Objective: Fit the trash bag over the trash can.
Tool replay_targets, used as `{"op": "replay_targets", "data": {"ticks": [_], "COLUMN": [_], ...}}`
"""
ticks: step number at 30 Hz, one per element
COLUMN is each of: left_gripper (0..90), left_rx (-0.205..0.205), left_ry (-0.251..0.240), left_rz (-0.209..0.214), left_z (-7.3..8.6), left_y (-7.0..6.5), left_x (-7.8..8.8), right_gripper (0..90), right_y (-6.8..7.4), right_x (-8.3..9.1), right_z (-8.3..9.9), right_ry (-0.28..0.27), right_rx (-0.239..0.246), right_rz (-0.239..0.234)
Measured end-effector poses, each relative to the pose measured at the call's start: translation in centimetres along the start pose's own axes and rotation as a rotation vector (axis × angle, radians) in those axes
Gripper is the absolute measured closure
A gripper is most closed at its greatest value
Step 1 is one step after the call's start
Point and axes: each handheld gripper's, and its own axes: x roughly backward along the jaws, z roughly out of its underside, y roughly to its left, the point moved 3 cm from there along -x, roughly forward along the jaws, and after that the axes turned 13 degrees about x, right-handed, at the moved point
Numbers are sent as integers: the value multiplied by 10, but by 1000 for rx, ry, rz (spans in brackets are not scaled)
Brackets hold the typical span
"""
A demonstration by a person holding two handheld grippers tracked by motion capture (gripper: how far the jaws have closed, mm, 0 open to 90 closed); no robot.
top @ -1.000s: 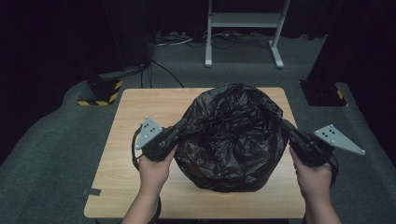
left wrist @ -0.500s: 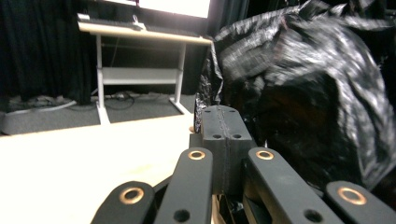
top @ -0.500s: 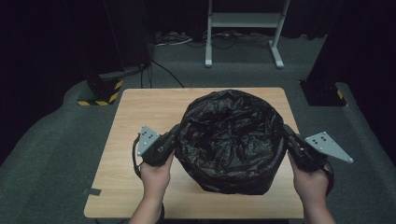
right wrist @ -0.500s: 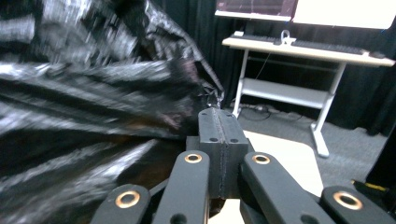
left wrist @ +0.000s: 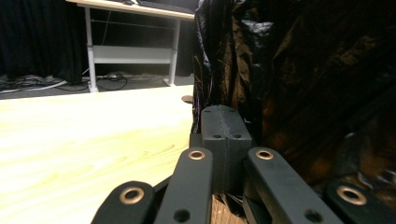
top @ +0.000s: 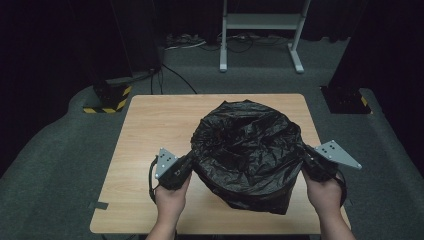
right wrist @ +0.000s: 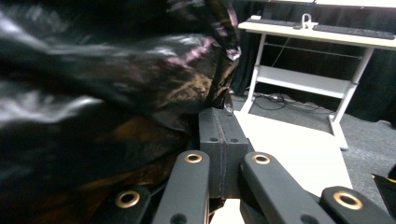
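Black plastic bin bag (top: 248, 150) sits mid-table (top: 150, 130), each side of its rim pinched in my closed left tool (top: 191, 161) and right tool (top: 306, 156); next I judge: pull it down snugly.

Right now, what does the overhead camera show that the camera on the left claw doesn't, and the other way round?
The high view alone shows the whole scene: both hands, the left claw and the right claw on opposite sides of the black bag, and the yellow-and-black striped base on the floor. The left gripper view alone shows, close up, that claw's jaws pressed together against the bag's wrinkled side. Both show the bag, the wooden table and the white stand behind it.
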Motion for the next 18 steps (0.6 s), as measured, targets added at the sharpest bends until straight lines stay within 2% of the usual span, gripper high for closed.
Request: {"op": "replay_targets", "data": {"ticks": [1, 4, 5, 9, 10, 12, 14, 16, 18], "left_gripper": [900, 900, 900, 900, 900, 900, 888, 739, 665], "left_rx": [0, -6, -20, -36, -38, -56, -59, -46, -18], "left_ry": [-1, 1, 2, 2, 7, -2, -36, -92, -151], "left_rz": [4, 9, 9, 22, 26, 30, 16, 18, 27], "left_z": [1, 2, 3, 9, 10, 12, 11, 7, 0], "left_y": [0, -2, -3, -11, -13, -16, -14, -8, 3], "left_x": [1, 1, 2, 8, 11, 17, 28, 40, 52], "right_gripper": [900, 900, 900, 900, 876, 691, 586, 505, 455], "right_y": [2, 5, 5, 0, -2, -7, -12, -17, -20], "right_x": [-3, -5, -6, -14, -16, -17, -12, -1, 15], "right_z": [2, 5, 6, 3, 1, 0, -1, -2, -3], "right_ry": [7, 0, -1, 14, 14, 20, 12, -9, -29], "right_rx": [21, 29, 32, 40, 41, 32, 18, 12, 21], "right_rz": [-6, -6, -1, -6, -5, 11, 39, 77, 125]}}
